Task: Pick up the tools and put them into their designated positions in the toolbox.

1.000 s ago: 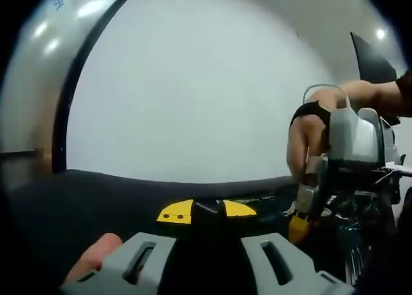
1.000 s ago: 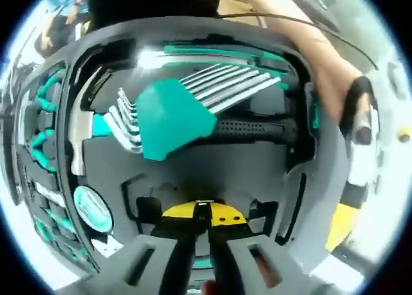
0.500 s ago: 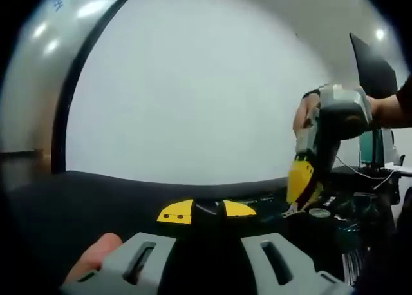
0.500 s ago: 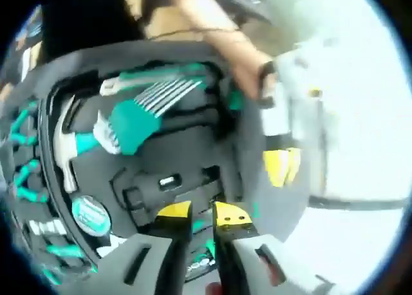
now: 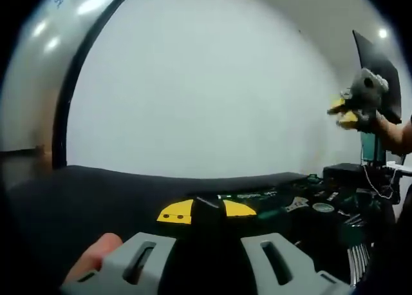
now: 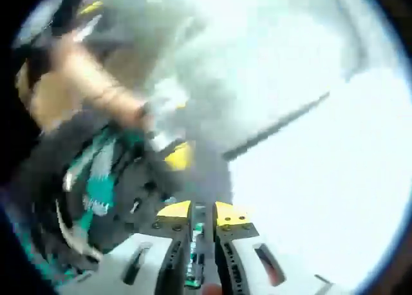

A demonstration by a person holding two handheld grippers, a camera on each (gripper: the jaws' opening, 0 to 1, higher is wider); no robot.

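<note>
In the left gripper view, the left gripper (image 5: 207, 211) sits low over the dark edge of the toolbox (image 5: 129, 192), and its two yellow-tipped jaws are together with nothing visible between them. A fingertip (image 5: 96, 253) of the person shows beside the grey body of this gripper. Behind it there is a big white wall (image 5: 193, 89). To the right, inside the toolbox, some tools (image 5: 322, 205) lie in their places; they are small and I cannot name them one by one. High on the right, the right gripper (image 5: 351, 111) is in the air, well apart from the toolbox, with a hand (image 5: 393, 131) behind it. In the right gripper view, which is strongly blurred, the right gripper (image 6: 203, 212) has its jaws nearly together, with a narrow gap, and a thin green and dark thing (image 6: 196, 259) shows between them lower down; I cannot tell whether it is clamped. The toolbox (image 6: 122, 179) with green tools (image 6: 96, 192) is at the lower left, and an arm (image 6: 84, 89) reaches over it.
</note>
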